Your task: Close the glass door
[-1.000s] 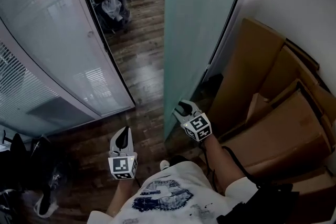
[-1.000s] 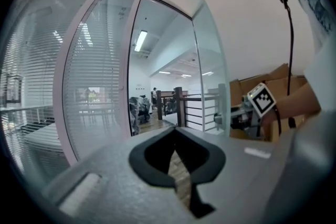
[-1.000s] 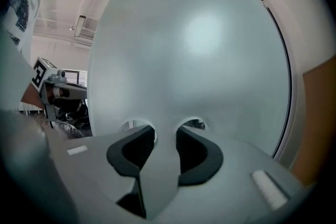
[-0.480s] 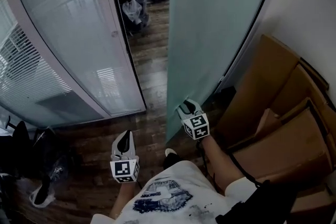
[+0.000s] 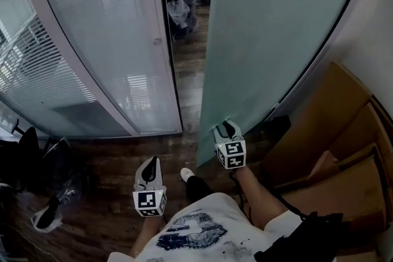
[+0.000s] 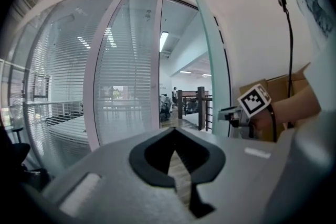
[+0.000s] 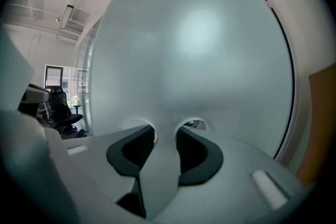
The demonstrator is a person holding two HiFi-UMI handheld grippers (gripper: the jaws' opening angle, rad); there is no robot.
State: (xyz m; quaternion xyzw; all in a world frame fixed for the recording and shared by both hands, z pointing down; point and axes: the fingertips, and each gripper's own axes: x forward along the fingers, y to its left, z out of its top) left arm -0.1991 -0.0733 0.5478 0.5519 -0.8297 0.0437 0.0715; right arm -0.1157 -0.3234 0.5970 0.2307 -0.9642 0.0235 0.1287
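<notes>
Right claw (image 5: 228, 130), jaws spread and pinching nothing, meets the face of the frosted glass door (image 5: 270, 27) low down near its free edge. The door stands ajar beside the glass partition (image 5: 104, 40), and the left claw (image 5: 151, 167) hangs pressed together and empty. Closing it well likely calls for a flat, steady push, eased off before panel meets frame.

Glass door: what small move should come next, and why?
Probably press the right gripper forward so the door swings toward the frame. Its open jaws' tips sit at the frosted pane, and a gap separates the door's edge from the frame.
</notes>
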